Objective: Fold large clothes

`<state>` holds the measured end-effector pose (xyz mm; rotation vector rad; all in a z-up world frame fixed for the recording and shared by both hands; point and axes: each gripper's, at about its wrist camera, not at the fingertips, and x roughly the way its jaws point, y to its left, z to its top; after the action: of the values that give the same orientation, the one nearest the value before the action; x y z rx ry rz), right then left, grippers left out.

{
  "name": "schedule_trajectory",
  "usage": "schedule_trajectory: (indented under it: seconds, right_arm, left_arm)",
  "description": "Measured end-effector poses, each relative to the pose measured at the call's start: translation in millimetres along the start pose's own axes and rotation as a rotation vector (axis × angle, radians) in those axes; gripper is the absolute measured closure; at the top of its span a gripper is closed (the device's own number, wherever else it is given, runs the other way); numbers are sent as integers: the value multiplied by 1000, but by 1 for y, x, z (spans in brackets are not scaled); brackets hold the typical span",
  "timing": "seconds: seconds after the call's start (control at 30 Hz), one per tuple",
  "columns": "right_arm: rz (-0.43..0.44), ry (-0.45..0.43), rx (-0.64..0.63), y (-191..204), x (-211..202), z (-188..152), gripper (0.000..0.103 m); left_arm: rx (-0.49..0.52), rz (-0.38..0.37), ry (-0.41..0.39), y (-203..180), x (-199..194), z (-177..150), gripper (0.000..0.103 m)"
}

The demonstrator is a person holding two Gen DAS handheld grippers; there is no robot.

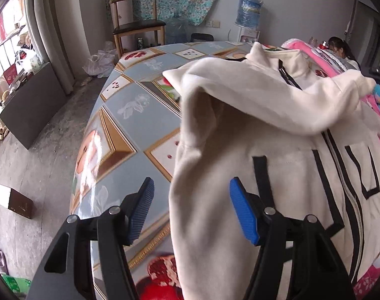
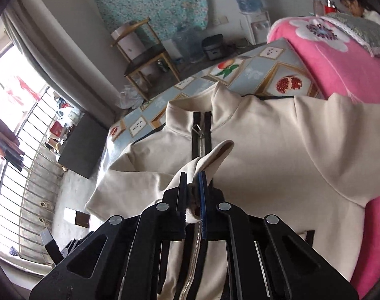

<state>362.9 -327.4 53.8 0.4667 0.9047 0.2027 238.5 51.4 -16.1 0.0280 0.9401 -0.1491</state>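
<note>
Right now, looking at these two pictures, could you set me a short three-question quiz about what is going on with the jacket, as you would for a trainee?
1. True or false: the left hand-held gripper is clamped on the cream zip-up fleece jacket.
2. What does the right hand-held gripper pinch? A) the pink flowered blanket B) a cuff end of the jacket's sleeve C) the wooden chair
3. Fill in: the jacket lies on a tabletop covered with a fruit-patterned ____ .

Key: 1 false, its blue pads stand apart with only the cloth's edge between them; 2 B; 3 tablecloth.
</note>
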Motion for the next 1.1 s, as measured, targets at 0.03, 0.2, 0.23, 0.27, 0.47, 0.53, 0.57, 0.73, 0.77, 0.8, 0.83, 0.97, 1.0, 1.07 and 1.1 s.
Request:
schedule_trajectory:
  seconds: [0.03, 0.2, 0.23, 0.27, 0.47, 0.53, 0.57, 0.73, 0.77, 0.8, 0.83, 0.97, 1.0, 1.07, 1.1]
  right_arm:
    - [10, -5, -9, 4, 0, 5, 95]
    - [68, -121, -128, 36, -32, 40, 95]
    - [62, -141, -143, 33, -39, 41, 95]
    - [50, -150, -147, 27, -43, 41, 95]
    - [-101, 11, -32, -70, -8, 5, 95]
    - [-181, 57, -32, -91, 5, -9, 96]
    - [-241, 72, -51, -97, 8, -14, 97]
    - [-303, 46, -84, -90, -6, -4, 93]
    - [-277, 39, -99, -80, -8, 2, 90]
    - [-244, 35, -123, -63, -7, 10, 87]
    - [-213, 34, -150, -46, -4, 15, 77]
    - [-11, 117, -293, 49, 45, 30, 64]
    - [50, 158, -317, 74, 62, 31, 62]
    - [147, 235, -362, 118, 98, 33, 61]
    - [181, 271, -390, 139, 116, 33, 61]
  left_arm:
    - [-10, 3, 5, 3, 5, 7, 42]
    - [-30, 66, 28, 13, 27, 31, 42]
    - [-37, 71, 29, 15, 28, 32, 42]
    - [-45, 70, 28, 17, 28, 33, 42]
    - [-43, 80, 32, 18, 28, 21, 42]
    - [-32, 82, 37, 14, 28, 17, 41]
    - [-24, 94, 39, 12, 29, 16, 41]
    - [-21, 92, 29, 13, 21, 5, 41]
    - [-21, 89, 22, 14, 18, 3, 41]
    - [-17, 90, 17, 14, 16, 1, 41]
    - [-11, 89, 15, 13, 16, 0, 41]
    - [-20, 83, 45, 14, 22, -6, 41]
    - [-36, 80, 38, 15, 21, -7, 41]
    - [-54, 82, 36, 17, 20, -8, 41]
    - [-66, 88, 33, 17, 19, -9, 41]
